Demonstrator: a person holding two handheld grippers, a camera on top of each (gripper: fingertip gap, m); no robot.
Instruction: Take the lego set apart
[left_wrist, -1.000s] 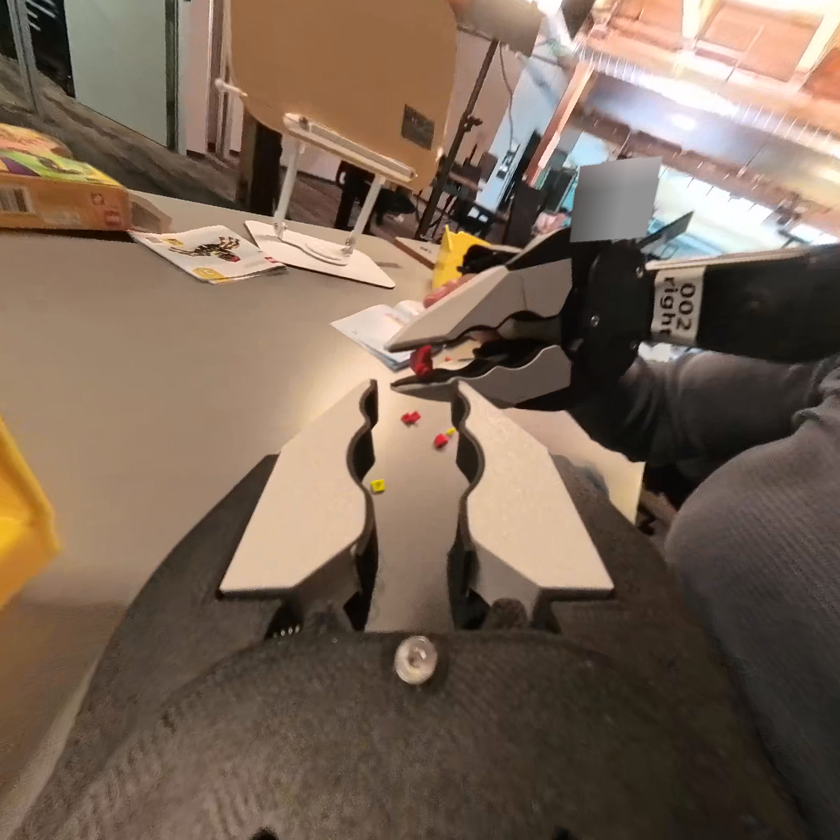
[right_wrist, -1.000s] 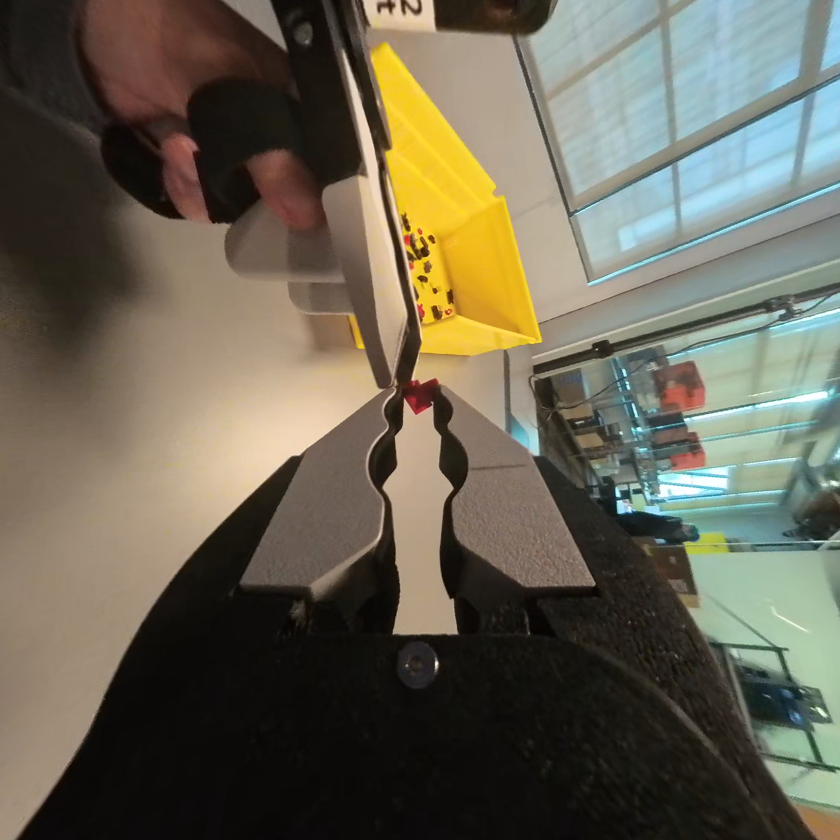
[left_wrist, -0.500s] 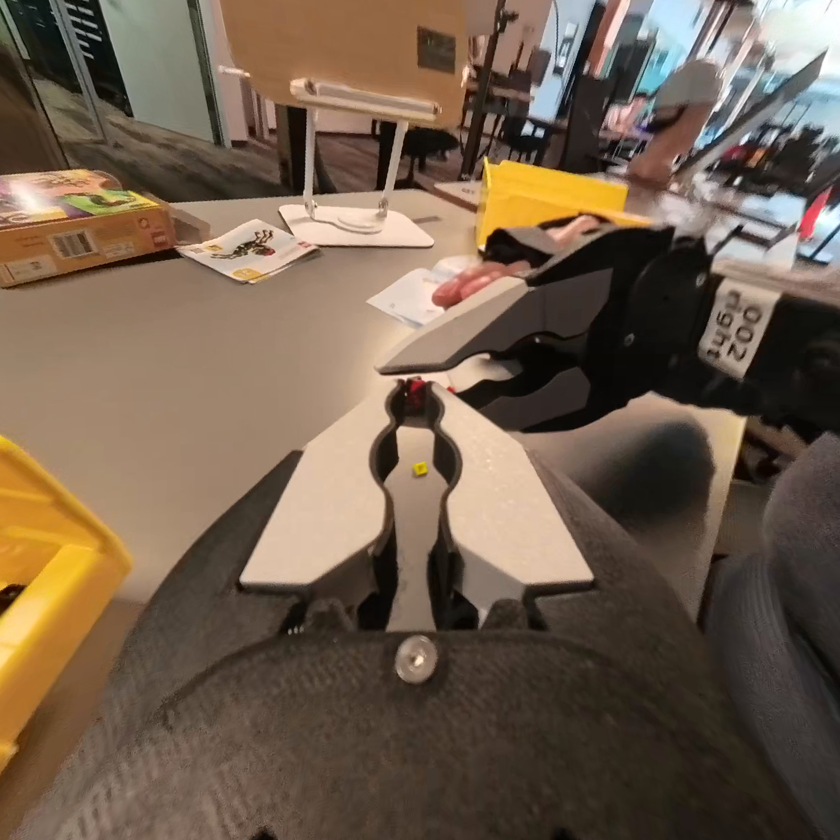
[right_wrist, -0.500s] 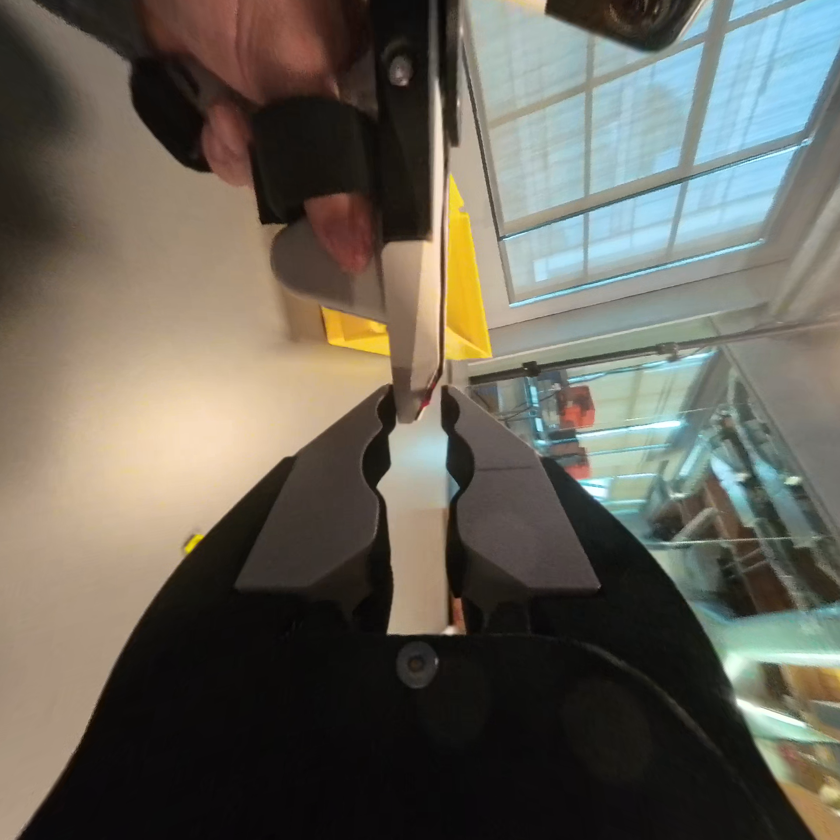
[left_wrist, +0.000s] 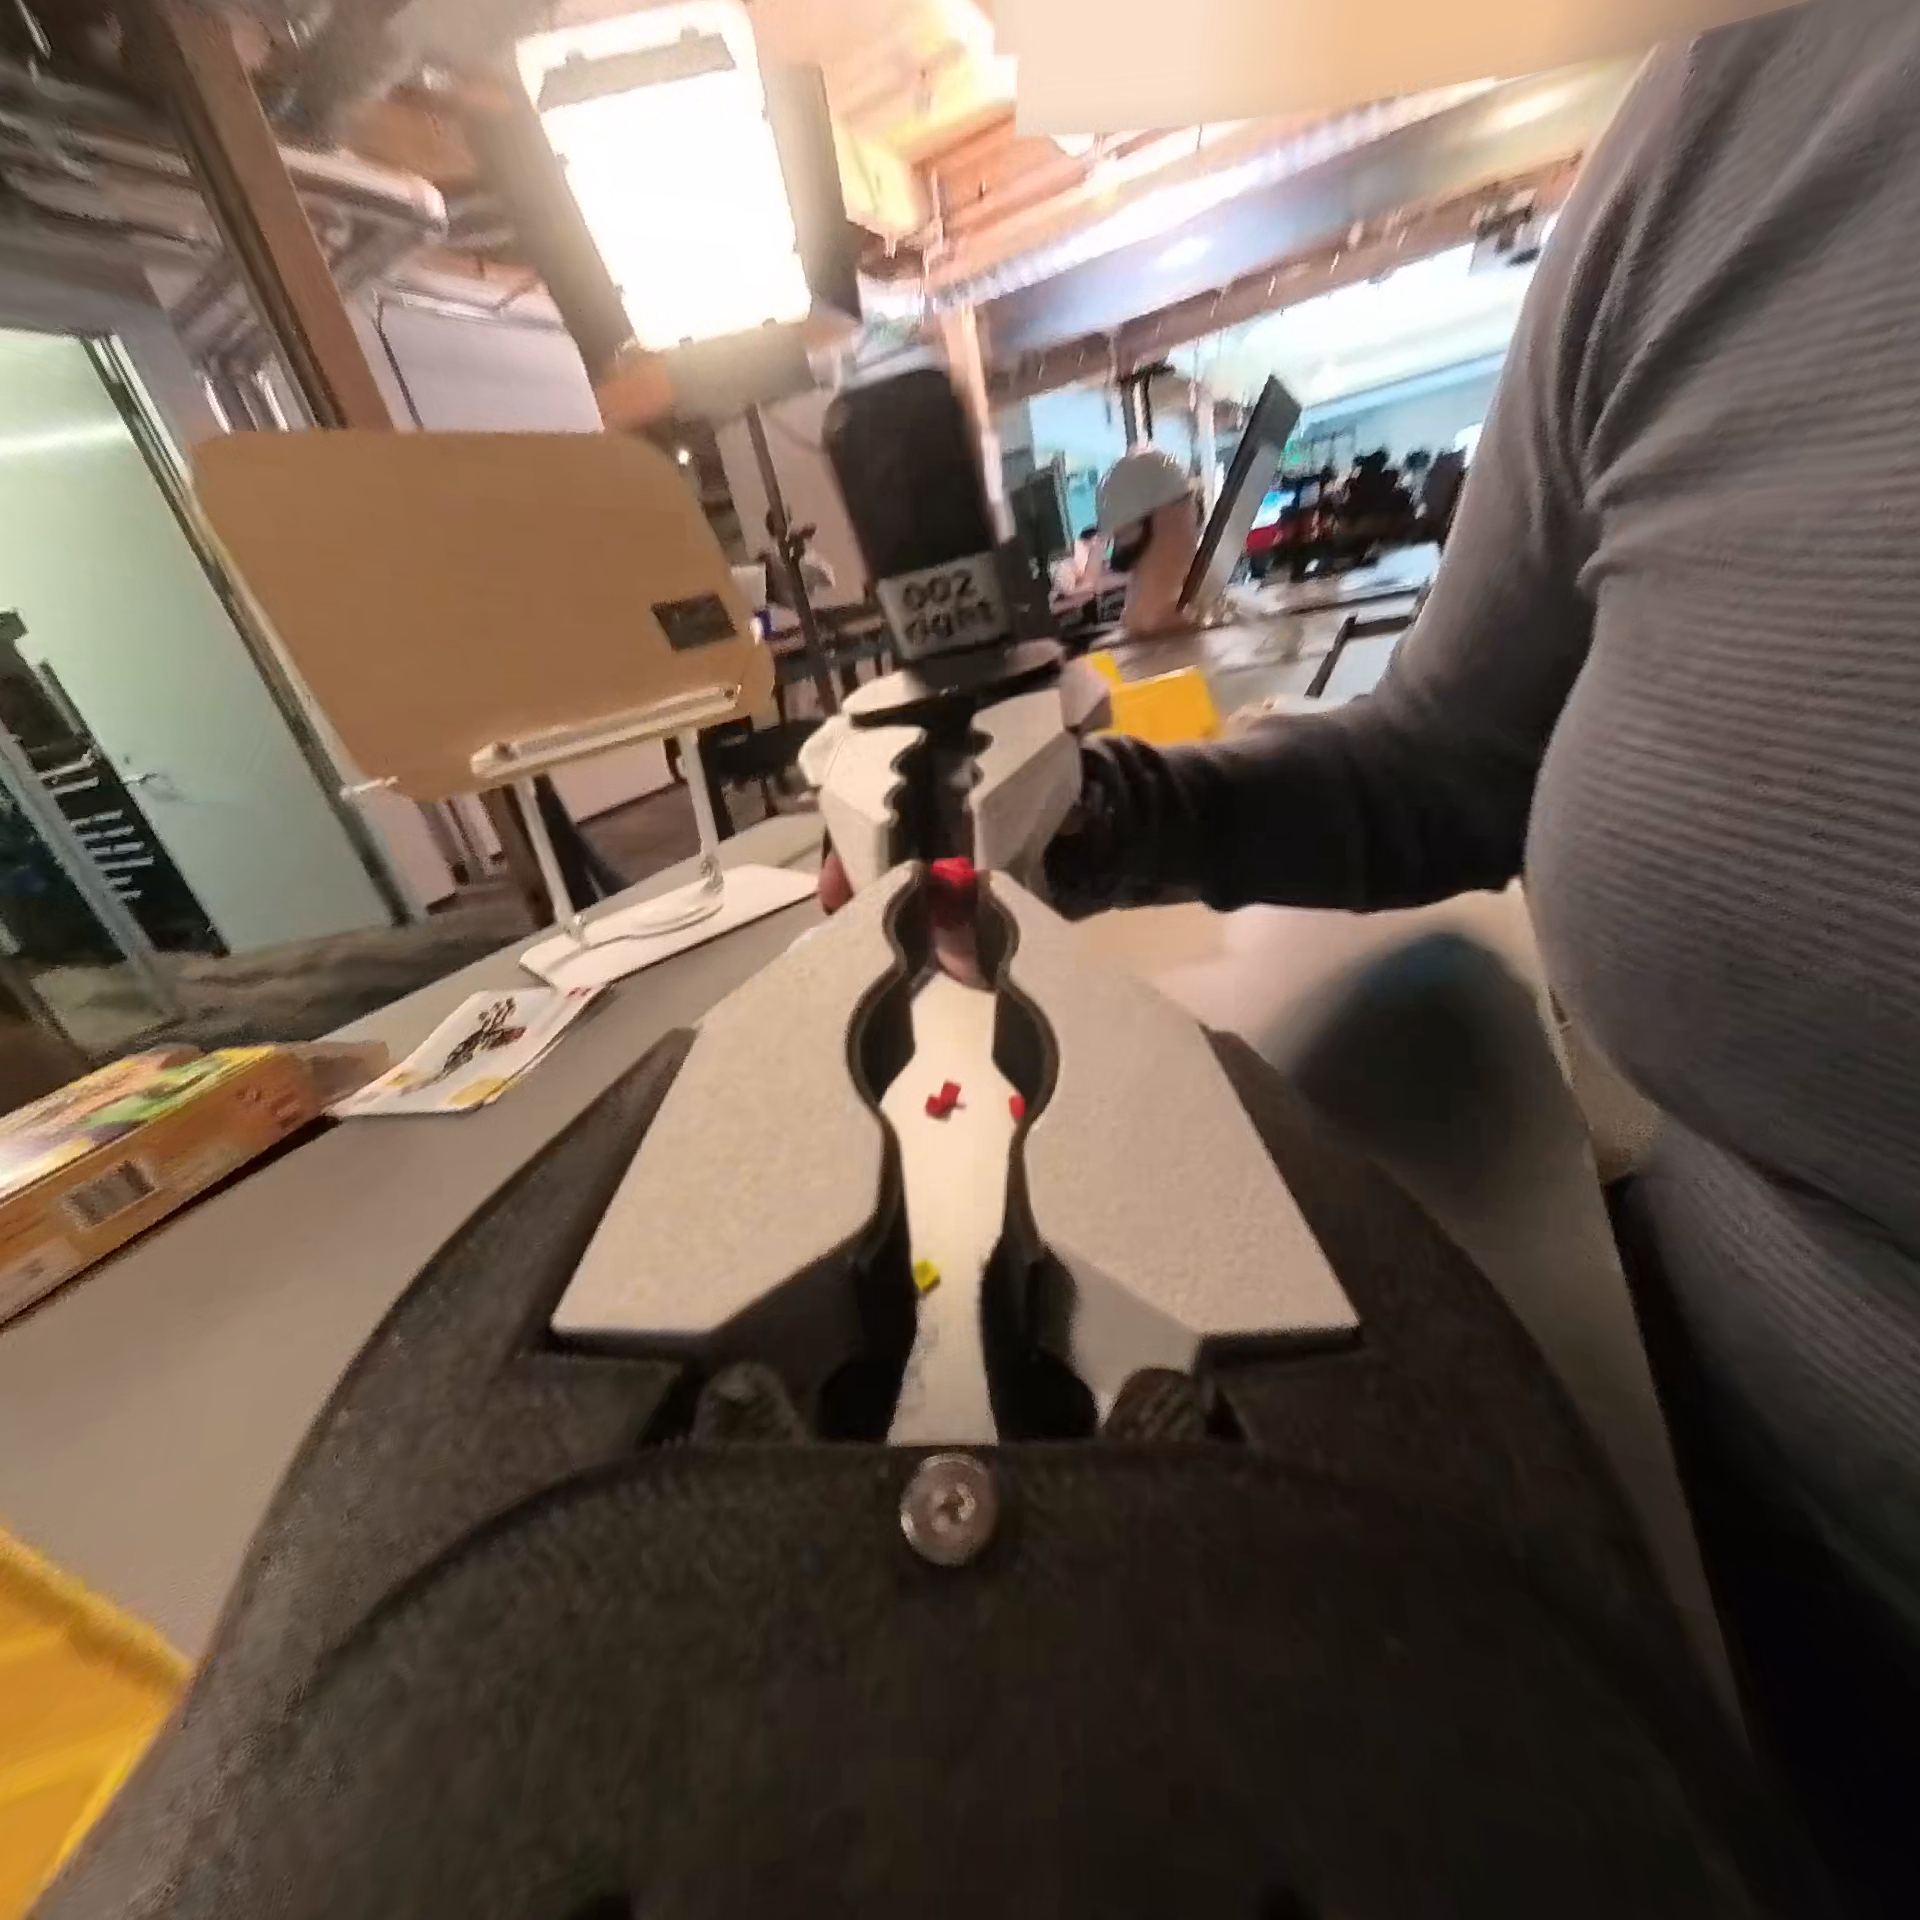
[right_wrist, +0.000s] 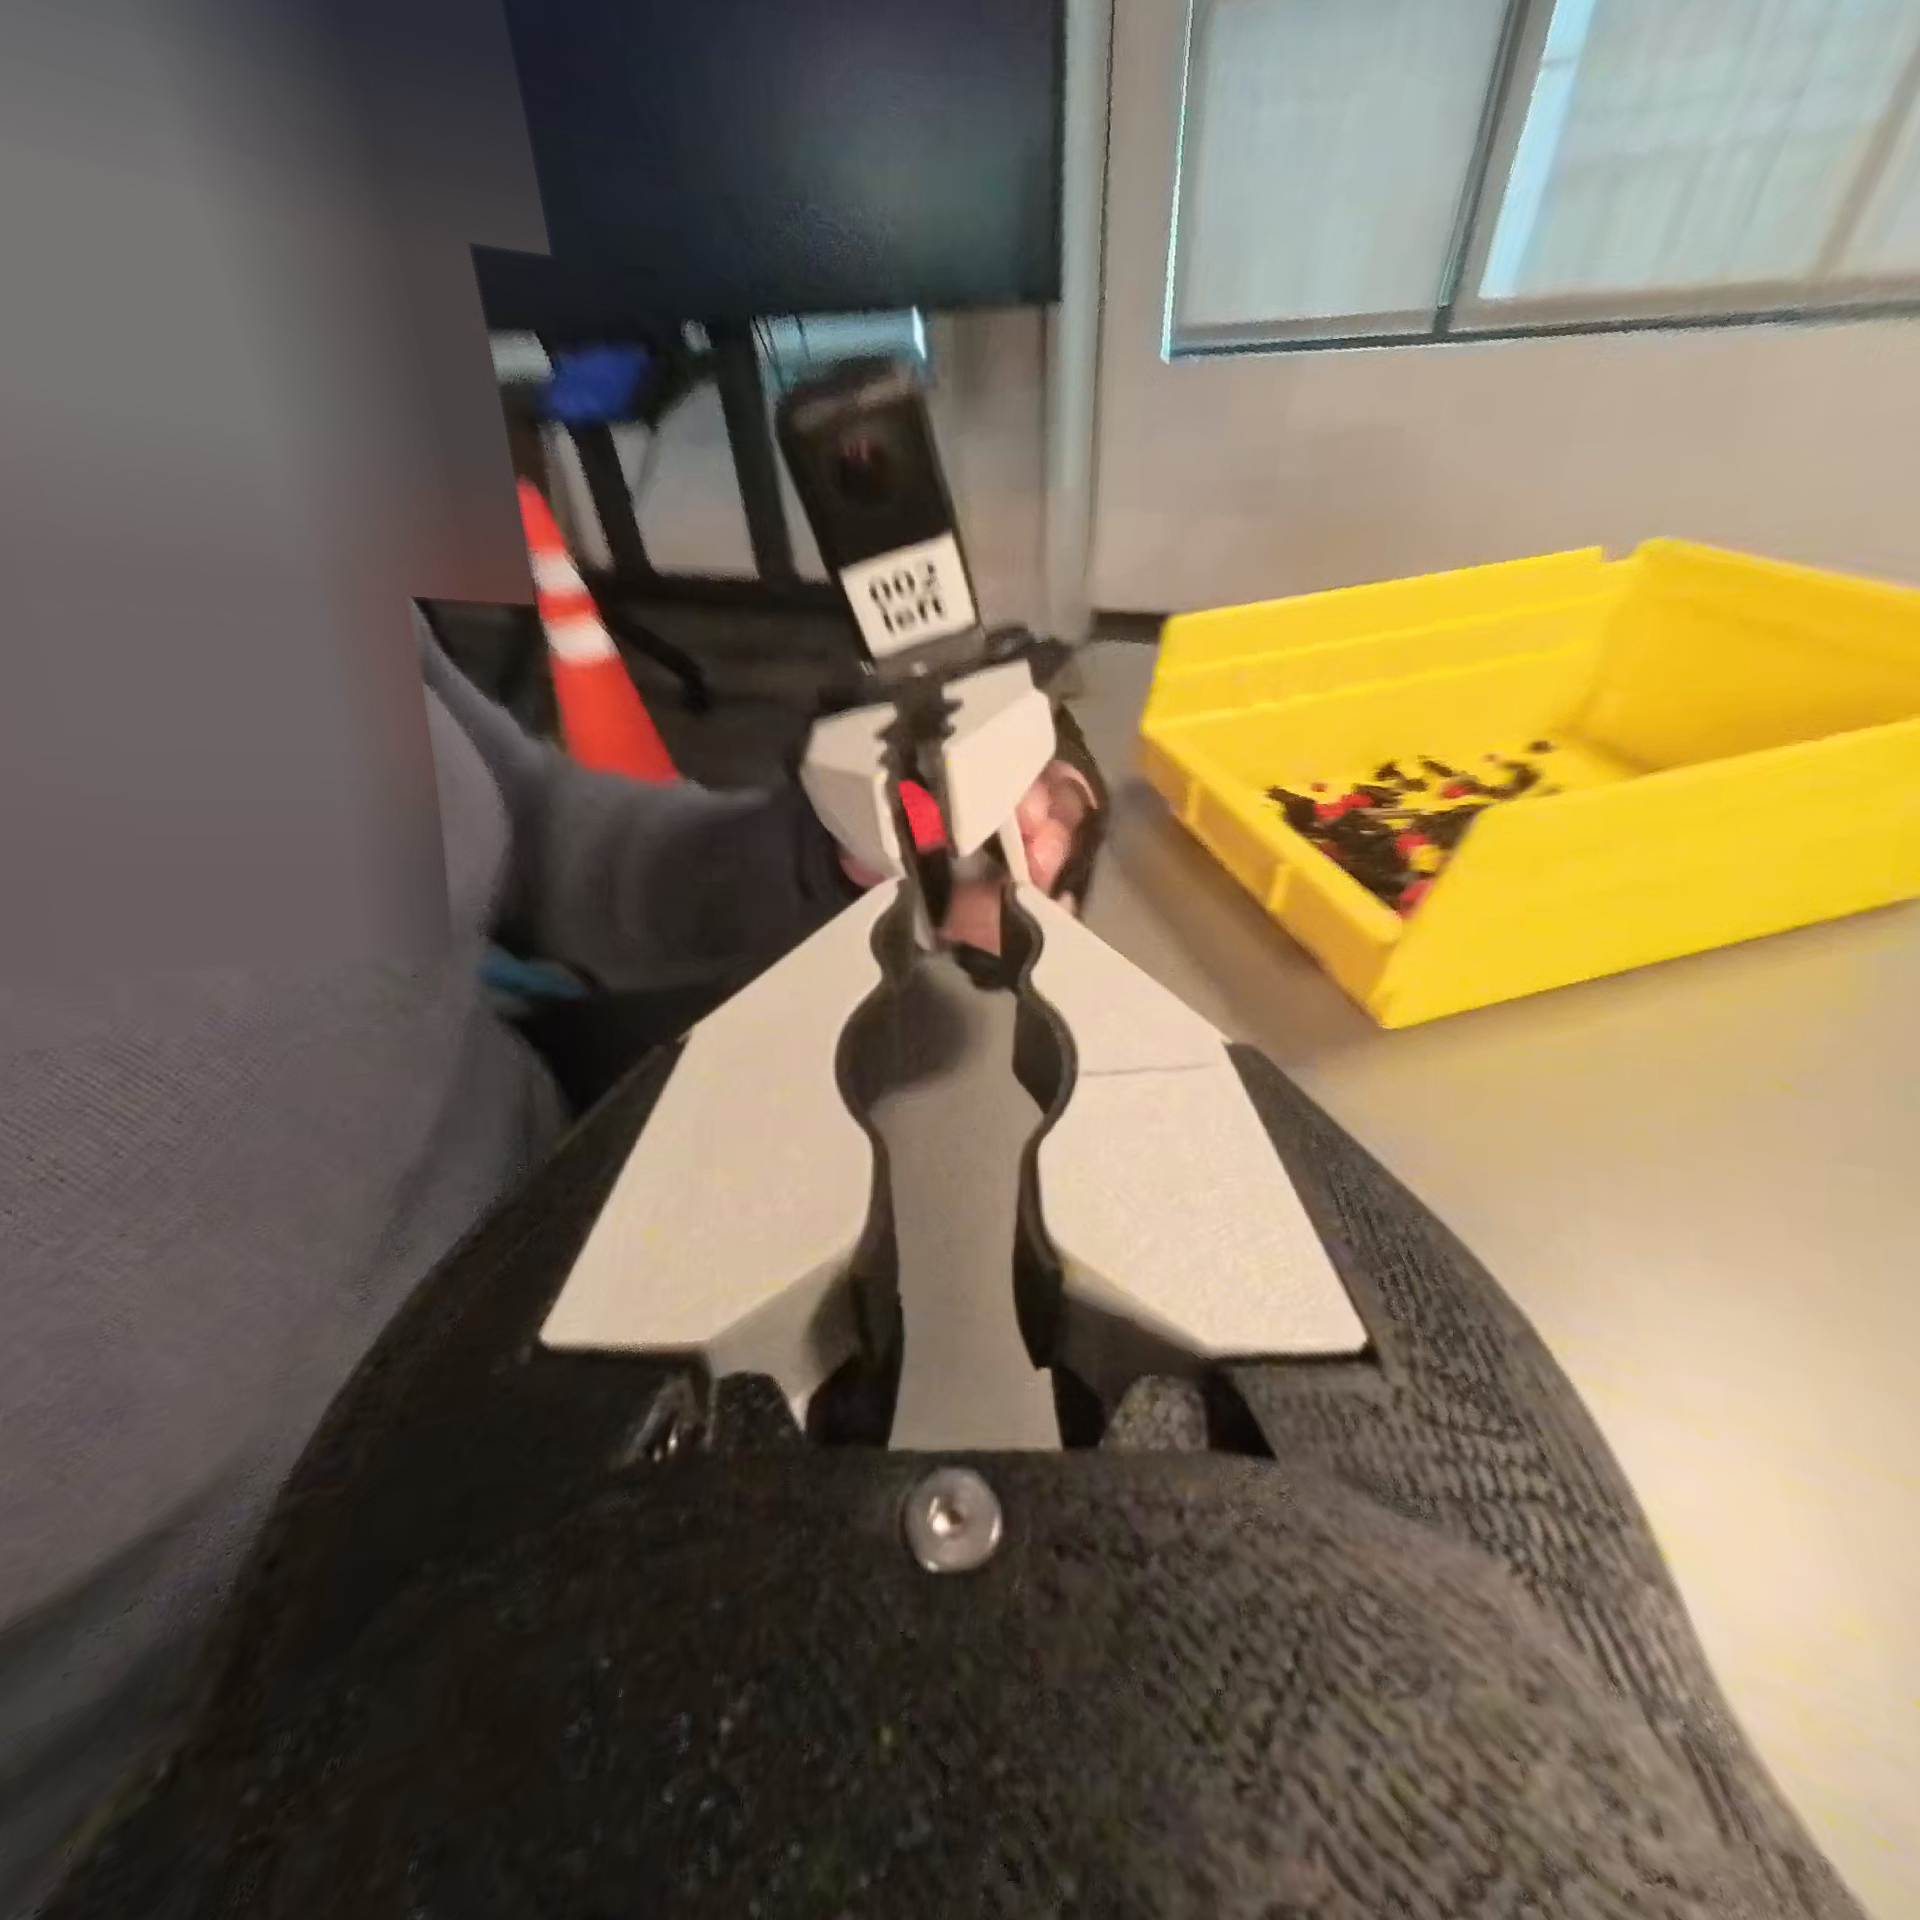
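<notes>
My left gripper (left_wrist: 951, 896) is shut on a small red lego piece (left_wrist: 952, 876) at its fingertips, held above the grey table (left_wrist: 260, 1299). In the right wrist view the same red piece (right_wrist: 914, 816) sits between the left gripper's (right_wrist: 935, 862) fingers, with a dark part just below it. My right gripper (right_wrist: 956, 914) faces the left one tip to tip. Its jaws stand slightly apart and hold nothing. It shows head-on in the left wrist view (left_wrist: 935, 810). Two loose red pieces (left_wrist: 943, 1099) and a yellow one (left_wrist: 925, 1276) lie on the table below.
A yellow bin (right_wrist: 1621, 914) with several dark and red pieces stands at the right; its corner shows in the left wrist view (left_wrist: 62, 1714). A cardboard box (left_wrist: 125, 1132), a booklet (left_wrist: 478, 1049) and a brown board on a white stand (left_wrist: 468, 613) are at the left. The person's torso (left_wrist: 1714, 727) is close on the right. Only a small space, under 4 cm, lies between the two pairs of fingers.
The red piece passed from my right gripper to my left, which shut on it. Both grippers then swung round and now face each other tip to tip.
</notes>
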